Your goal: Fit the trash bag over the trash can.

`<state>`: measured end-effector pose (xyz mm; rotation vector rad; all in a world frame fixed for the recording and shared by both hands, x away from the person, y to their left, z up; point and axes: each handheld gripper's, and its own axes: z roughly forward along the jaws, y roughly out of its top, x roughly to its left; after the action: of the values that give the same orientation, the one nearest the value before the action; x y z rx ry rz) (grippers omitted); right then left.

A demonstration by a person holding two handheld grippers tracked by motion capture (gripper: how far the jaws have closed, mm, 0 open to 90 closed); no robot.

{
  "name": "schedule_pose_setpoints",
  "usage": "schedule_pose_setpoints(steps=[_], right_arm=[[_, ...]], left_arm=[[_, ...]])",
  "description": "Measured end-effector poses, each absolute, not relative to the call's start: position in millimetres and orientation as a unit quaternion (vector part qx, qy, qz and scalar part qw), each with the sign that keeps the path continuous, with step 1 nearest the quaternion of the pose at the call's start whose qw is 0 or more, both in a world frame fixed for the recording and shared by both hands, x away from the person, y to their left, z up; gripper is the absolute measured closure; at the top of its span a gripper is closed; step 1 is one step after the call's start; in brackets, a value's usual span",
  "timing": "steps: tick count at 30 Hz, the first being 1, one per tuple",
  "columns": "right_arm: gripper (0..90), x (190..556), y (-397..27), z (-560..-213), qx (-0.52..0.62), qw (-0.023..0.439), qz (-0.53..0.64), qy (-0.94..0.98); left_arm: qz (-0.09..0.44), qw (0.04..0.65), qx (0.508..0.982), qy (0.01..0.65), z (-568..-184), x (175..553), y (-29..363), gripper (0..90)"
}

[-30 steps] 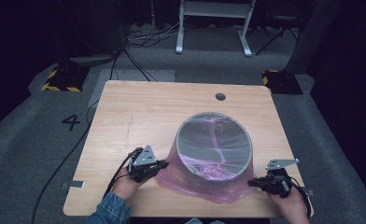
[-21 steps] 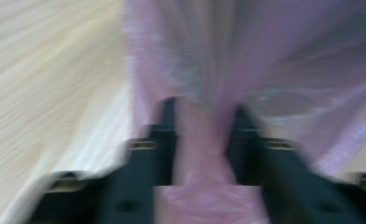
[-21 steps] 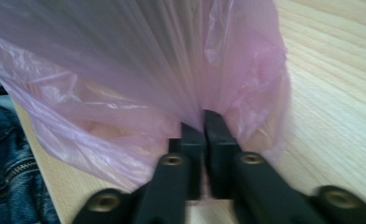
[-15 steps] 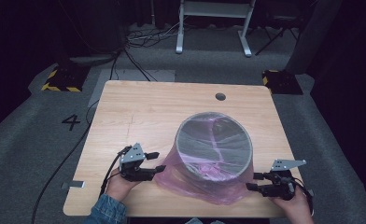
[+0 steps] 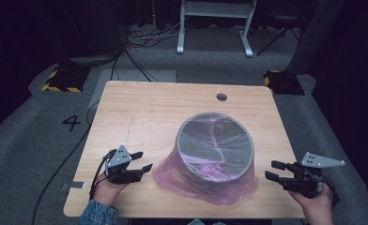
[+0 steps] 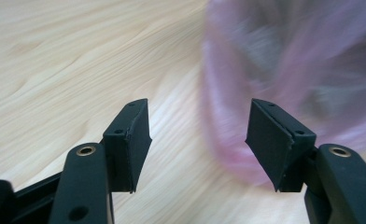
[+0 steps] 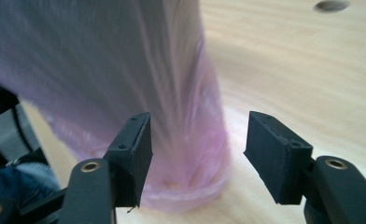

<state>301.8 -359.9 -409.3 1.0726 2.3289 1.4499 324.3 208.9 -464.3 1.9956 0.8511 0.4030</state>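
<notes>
A: Bin (image 5: 215, 145) with pink liner bag (image 5: 205, 185) is standing on the wooden surface (image 5: 144, 112), between left claw (image 5: 142, 161) and right claw (image 5: 272, 170).

B: Both are gaping wide, having just been opening, gripping nothing.

A: Loose plastic is pooling around the bin; it could snag and tip it.

B: Beyond the bin, grey carpet and cables (image 5: 140, 40) are lying.
</notes>
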Motion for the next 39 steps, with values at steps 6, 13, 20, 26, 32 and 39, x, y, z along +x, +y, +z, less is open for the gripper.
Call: schedule_pose_setpoints(steps=[6, 13, 20, 26, 32, 39], right_arm=[[46.8, 306.4, -365.4, -390.7, 0.388, 0.129, 0.485, 0.773], [32.8, 314.9, -361.4, -371.7, 0.394, 0.148, 0.467, 0.778], [25.2, 324.4, -356.2, -352.4, 0.387, 0.166, 0.462, 0.780], [13.3, 331.6, -349.7, -339.3, 0.382, 0.164, 0.453, 0.789], [12.7, 332.9, -329.3, -323.5, 0.368, 0.161, 0.419, 0.814], [15.1, 335.5, -299.5, -301.7, 0.307, 0.141, 0.454, 0.824]], left_arm=[[0.188, 0.411, 0.806, 0.382, -476.2, 331.4, 220.8, 39.8], [0.198, 0.366, 0.813, 0.407, -488.7, 336.3, 226.8, 39.9], [0.195, 0.346, 0.814, 0.423, -498.1, 338.7, 233.9, 40.0], [0.189, 0.351, 0.810, 0.429, -502.3, 338.0, 236.6, 39.2], [0.188, 0.356, 0.807, 0.431, -503.6, 336.6, 238.6, 38.5], [0.187, 0.358, 0.806, 0.433, -503.9, 337.2, 238.8, 37.9]])
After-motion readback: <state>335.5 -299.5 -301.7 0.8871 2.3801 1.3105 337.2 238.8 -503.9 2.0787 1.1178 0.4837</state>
